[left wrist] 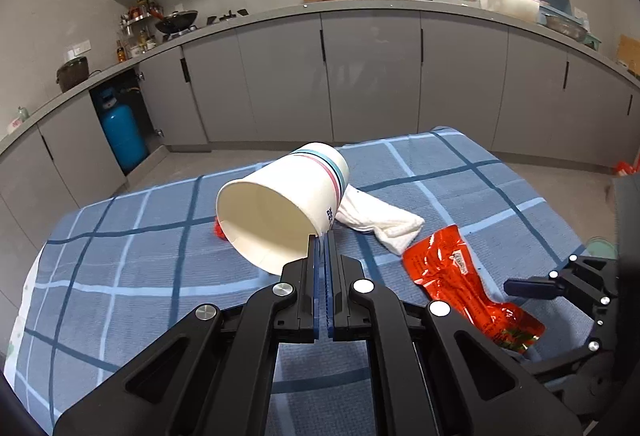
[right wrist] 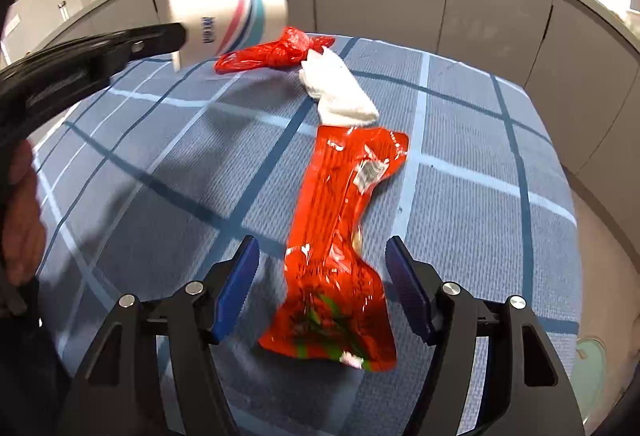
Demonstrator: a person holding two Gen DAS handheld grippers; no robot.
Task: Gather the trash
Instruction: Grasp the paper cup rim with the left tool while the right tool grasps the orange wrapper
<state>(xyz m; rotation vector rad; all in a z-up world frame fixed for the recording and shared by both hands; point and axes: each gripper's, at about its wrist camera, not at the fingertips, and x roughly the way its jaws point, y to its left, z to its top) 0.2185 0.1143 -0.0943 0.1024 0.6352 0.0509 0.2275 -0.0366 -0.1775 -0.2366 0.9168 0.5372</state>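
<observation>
Left wrist: left tongs clamp paper cup rim, hiding red bag. Right tongs apart, straddling red wrapper.

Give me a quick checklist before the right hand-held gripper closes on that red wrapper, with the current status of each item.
1. Right hand-held gripper open wide enough: ok, jaws spread.
2. Red wrapper between the blue pads: ok, its lower part lies between them.
3. Wrapper free of the white cloth: cannot tell, its far end meets the cloth's edge.
4. Left hand-held gripper secure on the paper cup: ok, shut on the rim, cup lifted.
5. Left gripper out of the way: ok, off to the side.
6. Red plastic bag away from the grasp: ok, at the far end of the tablecloth.
</observation>
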